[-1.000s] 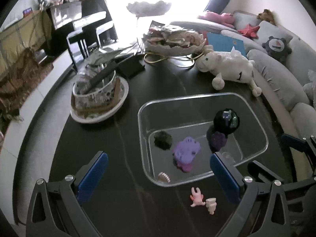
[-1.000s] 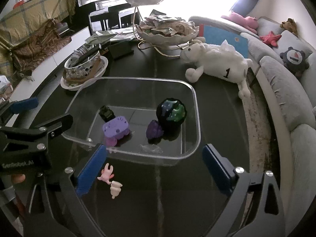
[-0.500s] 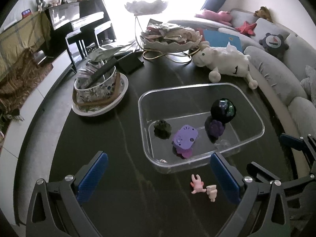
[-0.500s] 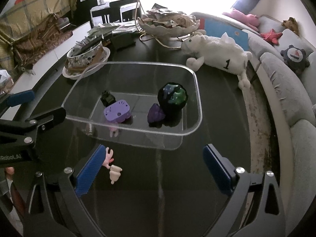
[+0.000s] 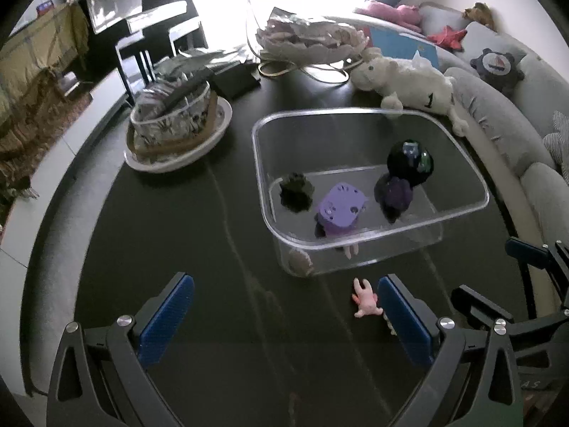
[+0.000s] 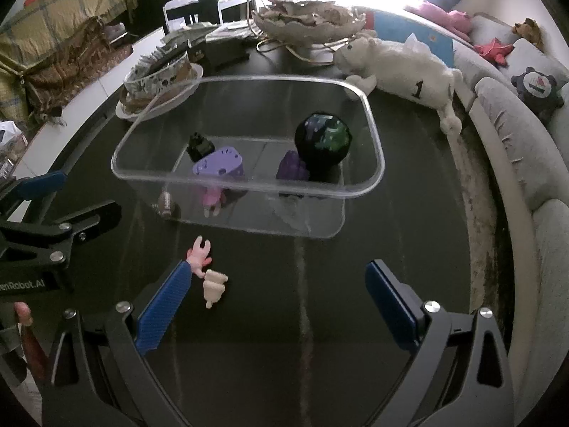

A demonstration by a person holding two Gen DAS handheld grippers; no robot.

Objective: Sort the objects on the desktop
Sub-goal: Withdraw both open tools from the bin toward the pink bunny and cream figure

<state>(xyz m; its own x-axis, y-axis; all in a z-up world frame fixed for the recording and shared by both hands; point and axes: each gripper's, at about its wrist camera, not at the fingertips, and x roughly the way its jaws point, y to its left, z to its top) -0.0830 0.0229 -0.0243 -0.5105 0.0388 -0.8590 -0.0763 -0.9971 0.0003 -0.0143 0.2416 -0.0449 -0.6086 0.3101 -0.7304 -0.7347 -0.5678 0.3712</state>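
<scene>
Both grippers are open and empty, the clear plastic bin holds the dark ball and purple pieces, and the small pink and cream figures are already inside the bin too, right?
Not quite. The small pink figure and the cream figure lie on the dark table, outside the clear plastic bin, as the right wrist view shows. The rest holds: left gripper and right gripper are open and empty, and the dark ball and purple pieces are in the bin.
</scene>
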